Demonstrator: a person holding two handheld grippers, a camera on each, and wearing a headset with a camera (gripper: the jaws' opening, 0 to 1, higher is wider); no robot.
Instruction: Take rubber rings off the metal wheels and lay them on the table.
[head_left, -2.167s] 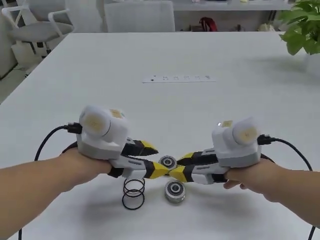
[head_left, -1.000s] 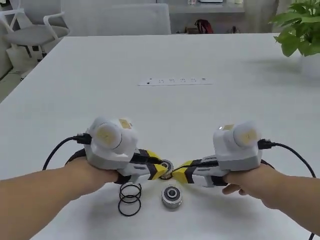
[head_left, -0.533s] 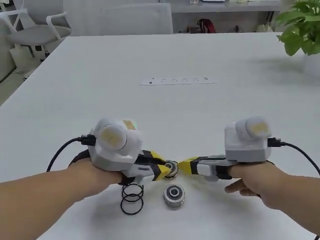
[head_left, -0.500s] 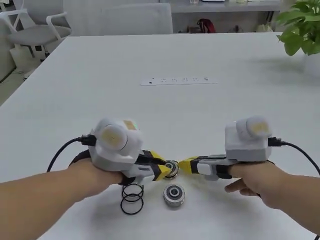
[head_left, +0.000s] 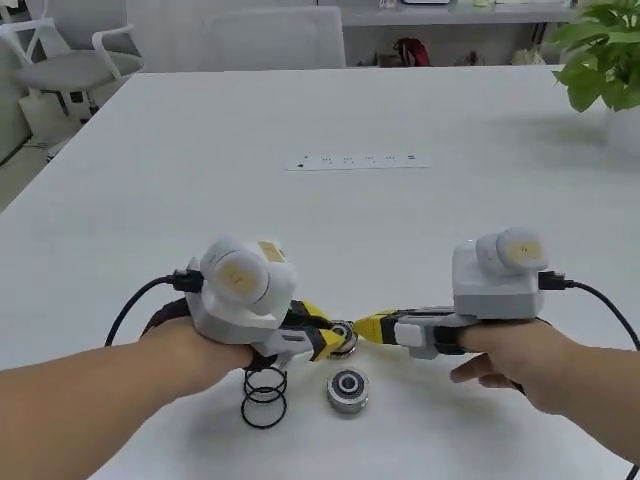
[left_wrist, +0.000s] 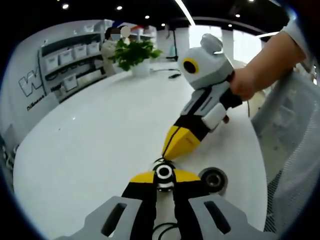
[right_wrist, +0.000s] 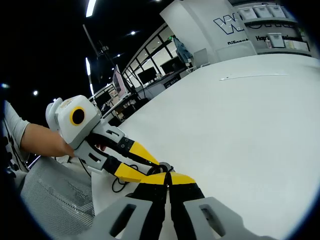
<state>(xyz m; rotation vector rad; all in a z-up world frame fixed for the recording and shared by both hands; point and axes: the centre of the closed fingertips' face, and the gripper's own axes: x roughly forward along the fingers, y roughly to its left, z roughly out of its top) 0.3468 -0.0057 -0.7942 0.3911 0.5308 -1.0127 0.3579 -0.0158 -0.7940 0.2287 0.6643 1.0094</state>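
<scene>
In head view, 3 loose rings (head_left: 264, 396)

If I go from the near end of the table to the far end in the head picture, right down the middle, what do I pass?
loose metal wheel → held metal wheel → white power strip → chair

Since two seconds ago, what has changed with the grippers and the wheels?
The left gripper, its jaws open by the raised wheel before, has shut on it. The right gripper has rolled, its shut jaws at that wheel's rim. The second wheel and loose rings lie as before.
</scene>
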